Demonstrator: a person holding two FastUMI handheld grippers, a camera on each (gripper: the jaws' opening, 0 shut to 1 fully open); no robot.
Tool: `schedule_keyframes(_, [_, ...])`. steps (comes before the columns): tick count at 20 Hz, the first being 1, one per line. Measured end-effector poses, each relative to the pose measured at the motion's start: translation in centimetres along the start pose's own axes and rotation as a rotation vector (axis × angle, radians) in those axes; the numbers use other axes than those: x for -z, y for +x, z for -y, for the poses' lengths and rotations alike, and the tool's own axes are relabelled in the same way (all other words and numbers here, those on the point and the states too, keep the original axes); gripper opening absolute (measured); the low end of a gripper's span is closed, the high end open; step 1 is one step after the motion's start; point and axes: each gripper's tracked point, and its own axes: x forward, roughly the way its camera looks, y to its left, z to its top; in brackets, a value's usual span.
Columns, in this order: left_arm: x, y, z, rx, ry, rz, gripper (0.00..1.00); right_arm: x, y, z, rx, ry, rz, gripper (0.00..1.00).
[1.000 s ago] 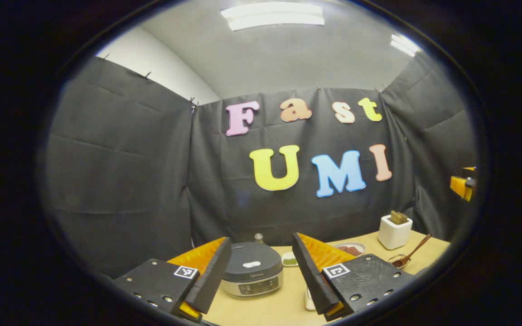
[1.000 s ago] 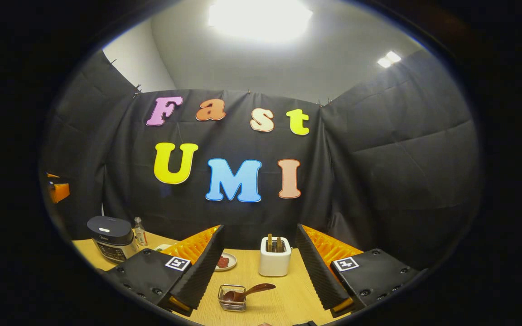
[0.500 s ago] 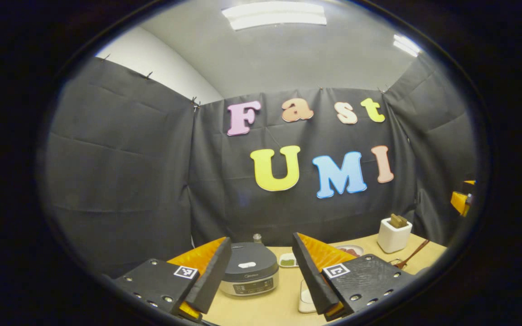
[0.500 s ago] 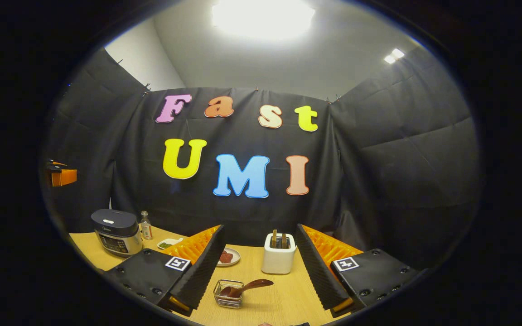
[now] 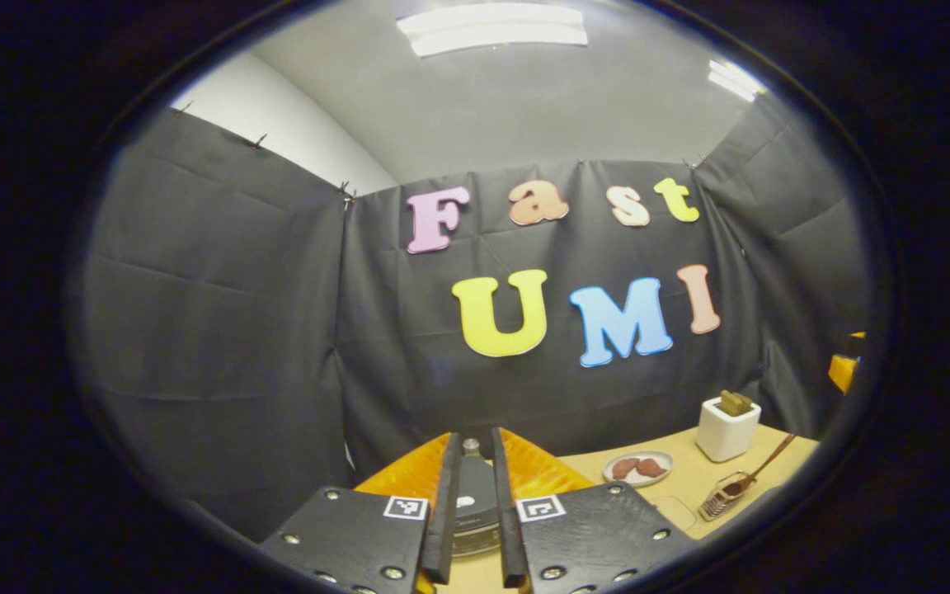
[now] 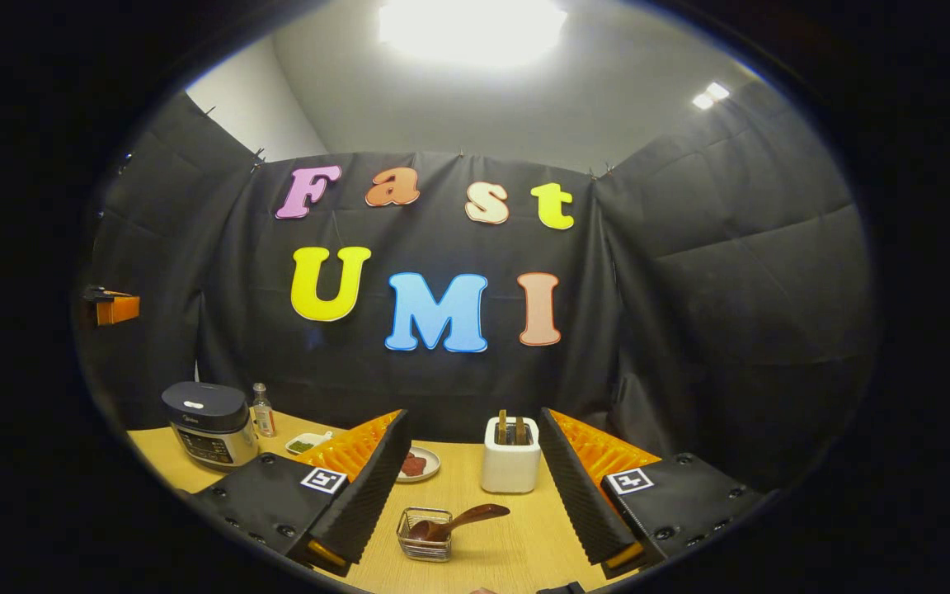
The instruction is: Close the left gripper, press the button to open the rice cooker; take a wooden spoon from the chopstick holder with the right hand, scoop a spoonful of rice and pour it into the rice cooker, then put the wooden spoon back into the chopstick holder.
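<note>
- Left gripper view: the left gripper (image 5: 472,511) has its fingers drawn to a narrow slit, nothing between them, and the rice cooker (image 5: 473,503) shows through that slit, lid down, well beyond the tips.
- A small bottle (image 5: 469,446) stands behind the cooker at the wall.
- To the right on the table (image 5: 681,495) lie a plate with reddish pieces (image 5: 638,468), the white chopstick holder (image 5: 727,429) with wooden ends sticking out of its top, and a small wire basket (image 5: 721,495) with a wooden spoon (image 5: 759,468) resting in it, handle slanting up to the right.
- The other gripper shows as a small part at the far right edge of the left gripper view.
- Right gripper view: the right gripper (image 6: 472,487) has its fingers spread wide and holds nothing.
- Between them, farther off, the chopstick holder (image 6: 510,459) stands upright with two wooden pieces in it.
- Nearer, the wire basket (image 6: 425,534) sits on the table (image 6: 516,544) with the wooden spoon (image 6: 457,523) lying in it, bowl in the basket and handle out to the right.
- The plate (image 6: 417,464) lies just beyond the left finger.
- Far left stand the rice cooker (image 6: 207,422), shut, the bottle (image 6: 260,410) beside it, and a small dish of something green (image 6: 307,443).
- Nothing lies between the right fingers and the basket.
</note>
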Motion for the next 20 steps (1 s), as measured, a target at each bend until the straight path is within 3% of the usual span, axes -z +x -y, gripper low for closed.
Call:
schedule_keyframes(2, [1.4, 2.1, -0.1, 0.021, -0.026, -0.016, 0.09, 0.2, 0.5, -0.4, 0.019, -0.018, -0.007, 0.98])
schedule_keyframes(4, [2.7, 4.0, -0.9, 0.037, -0.042, -0.039, 0.01, 0.0, 1.1, -1.0, 0.039, -0.013, -0.009, 0.99])
schedule_keyframes(13, [12.8, 12.2, -1.8, 0.114, -0.079, -0.179, 0.01, 1.3, 3.5, -3.6, 0.121, -0.042, -0.054, 0.96])
schedule_keyframes(20, [21.3, 14.7, -1.1, 0.165, -0.088, -0.308, 0.01, 2.1, 4.7, -4.4, 0.173, -0.058, -0.084, 0.97])
